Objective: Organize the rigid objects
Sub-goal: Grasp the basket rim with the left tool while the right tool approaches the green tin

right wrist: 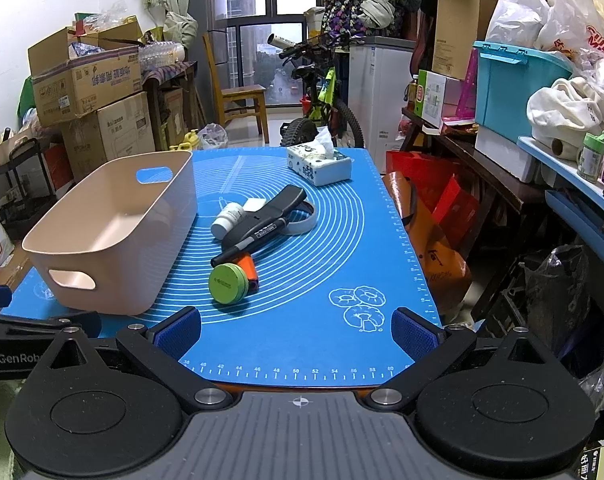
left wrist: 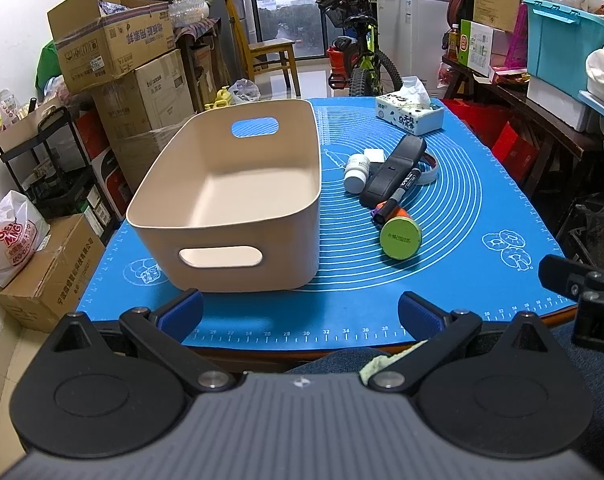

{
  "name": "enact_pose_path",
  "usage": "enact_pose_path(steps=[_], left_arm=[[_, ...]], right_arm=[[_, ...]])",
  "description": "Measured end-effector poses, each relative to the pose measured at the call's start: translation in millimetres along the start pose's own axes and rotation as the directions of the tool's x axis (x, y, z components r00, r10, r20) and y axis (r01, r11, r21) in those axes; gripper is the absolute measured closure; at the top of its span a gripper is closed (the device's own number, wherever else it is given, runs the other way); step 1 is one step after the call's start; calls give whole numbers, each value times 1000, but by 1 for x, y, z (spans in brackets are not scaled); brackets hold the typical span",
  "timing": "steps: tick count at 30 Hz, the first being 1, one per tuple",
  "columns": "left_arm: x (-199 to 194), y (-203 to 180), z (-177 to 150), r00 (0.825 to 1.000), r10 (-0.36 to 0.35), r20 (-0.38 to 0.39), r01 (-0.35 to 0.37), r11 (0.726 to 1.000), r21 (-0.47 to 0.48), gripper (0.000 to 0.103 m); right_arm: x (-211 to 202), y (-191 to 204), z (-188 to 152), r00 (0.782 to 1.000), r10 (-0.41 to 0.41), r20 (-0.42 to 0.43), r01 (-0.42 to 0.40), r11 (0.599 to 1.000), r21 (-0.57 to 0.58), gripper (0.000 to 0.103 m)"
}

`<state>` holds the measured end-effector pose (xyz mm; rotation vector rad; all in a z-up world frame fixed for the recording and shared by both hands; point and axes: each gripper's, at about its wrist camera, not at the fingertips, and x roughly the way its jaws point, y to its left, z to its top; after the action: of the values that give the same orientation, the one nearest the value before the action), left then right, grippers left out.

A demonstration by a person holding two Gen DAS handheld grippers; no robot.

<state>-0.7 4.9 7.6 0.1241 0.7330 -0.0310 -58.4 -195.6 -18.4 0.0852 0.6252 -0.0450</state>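
An empty beige bin (left wrist: 230, 200) (right wrist: 114, 232) stands on the left of the blue mat (left wrist: 442, 248) (right wrist: 302, 320). To its right lies a pile: a green-lidded round tin (left wrist: 401, 238) (right wrist: 227, 283), an orange item (left wrist: 400, 213) (right wrist: 248, 265), a black marker (left wrist: 398, 194) (right wrist: 254, 242), a black device (left wrist: 394, 170) (right wrist: 274, 210), a white bottle (left wrist: 357, 172) (right wrist: 227, 220) and a tape ring (left wrist: 430, 170) (right wrist: 302, 222). My left gripper (left wrist: 300, 314) is open and empty at the mat's near edge, in front of the bin. My right gripper (right wrist: 296, 332) is open and empty, short of the tin.
A tissue box (left wrist: 408, 110) (right wrist: 320, 164) sits at the mat's far end. Cardboard boxes (left wrist: 114, 52) stack on the left, a bicycle (left wrist: 362, 60) stands behind the table, and cluttered shelves with a teal crate (right wrist: 514, 92) line the right.
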Motion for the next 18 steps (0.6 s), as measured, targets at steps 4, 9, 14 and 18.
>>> enact_pose_path(steps=[4,9,14,18], left_arm=[[1,6,0,1000,-2,-19,2,1000,4,1],[7,14,17,999,15,-37,-16,1000,-17,1],[11,45,52,998,49,-41,-51,998,-44,1],[23,72,83,997,36,-63,-39,998,-57,1]], right_arm=[[2,-2,5,1000,21,-7,-21,1000,21,2],[4,0,19,999,38,6,-38,999,10,2],[14,3,45,997,72,15,-72,997,15,2],[32,4,69,995,98,6,-98,995,34,2]])
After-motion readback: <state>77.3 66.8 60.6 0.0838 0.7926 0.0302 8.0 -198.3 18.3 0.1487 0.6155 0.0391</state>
